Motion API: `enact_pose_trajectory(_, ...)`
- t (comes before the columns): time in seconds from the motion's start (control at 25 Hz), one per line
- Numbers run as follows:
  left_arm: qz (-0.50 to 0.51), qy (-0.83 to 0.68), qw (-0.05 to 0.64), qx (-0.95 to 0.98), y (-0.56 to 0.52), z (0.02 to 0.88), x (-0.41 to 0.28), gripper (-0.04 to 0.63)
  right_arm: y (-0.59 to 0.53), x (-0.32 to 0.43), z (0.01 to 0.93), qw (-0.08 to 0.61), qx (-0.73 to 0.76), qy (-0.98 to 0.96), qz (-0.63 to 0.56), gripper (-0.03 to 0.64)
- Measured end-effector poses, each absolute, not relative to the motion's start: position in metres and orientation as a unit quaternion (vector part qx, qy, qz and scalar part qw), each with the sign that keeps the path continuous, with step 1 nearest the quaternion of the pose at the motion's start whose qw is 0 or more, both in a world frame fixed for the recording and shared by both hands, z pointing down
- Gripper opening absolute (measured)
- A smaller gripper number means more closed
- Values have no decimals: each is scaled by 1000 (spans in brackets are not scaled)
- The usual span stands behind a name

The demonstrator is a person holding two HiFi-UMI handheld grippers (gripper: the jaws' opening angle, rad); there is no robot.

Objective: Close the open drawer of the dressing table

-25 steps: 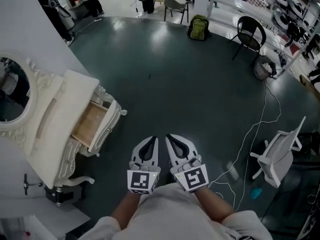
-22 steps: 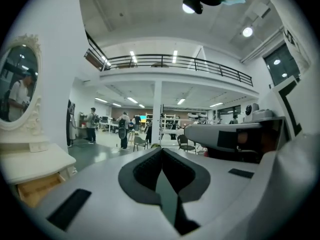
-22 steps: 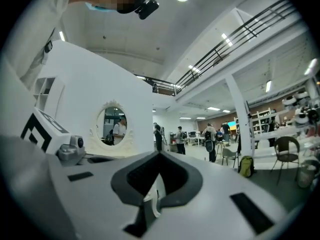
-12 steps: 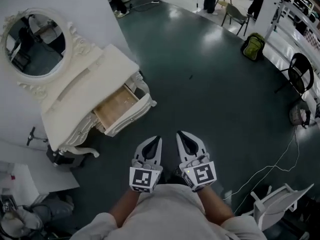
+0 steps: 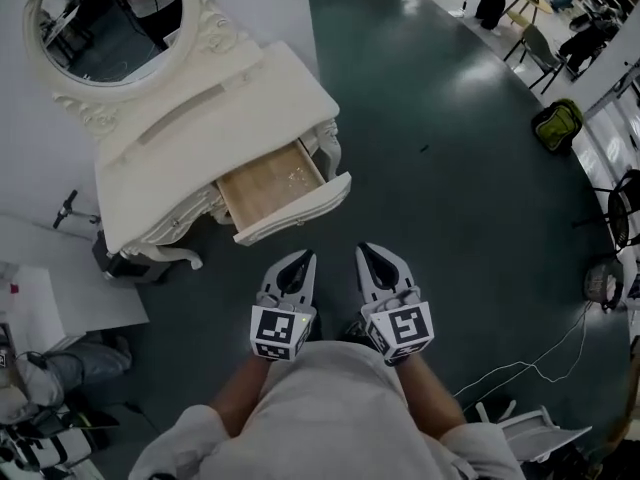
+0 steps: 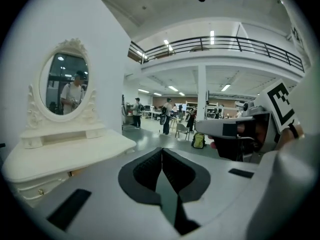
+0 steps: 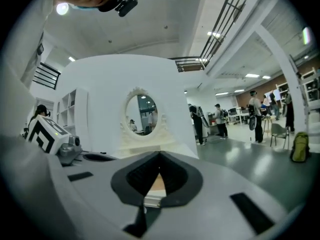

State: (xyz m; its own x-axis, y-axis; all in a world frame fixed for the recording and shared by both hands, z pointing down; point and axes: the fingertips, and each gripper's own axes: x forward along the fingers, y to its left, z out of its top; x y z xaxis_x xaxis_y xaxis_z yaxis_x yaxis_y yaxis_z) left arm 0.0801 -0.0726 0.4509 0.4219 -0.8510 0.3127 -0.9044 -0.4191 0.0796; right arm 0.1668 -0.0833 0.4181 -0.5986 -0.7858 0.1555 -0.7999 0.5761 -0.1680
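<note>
The white dressing table (image 5: 215, 118) with its oval mirror (image 5: 105, 18) stands at the upper left of the head view. Its drawer (image 5: 272, 183) is pulled out, showing a bare wooden bottom, with the white drawer front (image 5: 295, 215) facing me. My left gripper (image 5: 304, 259) and right gripper (image 5: 366, 252) hang side by side just short of the drawer front, apart from it. Both are shut with nothing held. The left gripper view shows the table top (image 6: 65, 154) to the left of the jaws. In the right gripper view the mirror (image 7: 142, 114) lies straight ahead.
Dark green floor (image 5: 450, 168) stretches to the right. A green backpack (image 5: 557, 125) and a chair (image 5: 540, 43) stand far right. A white cable (image 5: 530, 365) and a white chair (image 5: 530, 430) lie at the lower right. A white box (image 5: 60, 298) sits left of the table.
The view has swung round so the dressing table now sits right ahead. Both grippers came close to the open drawer's front, staying shut and side by side.
</note>
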Motion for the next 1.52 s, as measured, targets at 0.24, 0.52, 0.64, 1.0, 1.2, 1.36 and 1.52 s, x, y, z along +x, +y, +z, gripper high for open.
enact_pose_trajectory(0.24,123,-540,147,819,-117,484,23,8,-129,121,473,52,426,-882,192,14)
enact_pose_trajectory(0.52,176,-522,175,816,-147,544,-29,8,-150,76,538,127,409,-870,244,14)
enact_pose_trajectory(0.64,197,-499,198,821,-160,572,-38,8,-159,58,576,164,405,-861,259,14)
enact_pose_trajectory(1.0,249,-448,219,830,-190,621,-56,8,-159,39,677,295,397,-827,266,14)
enact_pose_trajectory(1.2,270,-431,237,828,-197,641,-70,8,-166,32,714,324,405,-803,294,15)
enact_pose_trajectory(1.36,274,-426,244,827,-201,649,-72,8,-177,28,735,346,402,-801,278,15)
enact_pose_trajectory(1.52,273,-426,248,826,-204,652,-82,8,-176,19,763,372,384,-789,304,137)
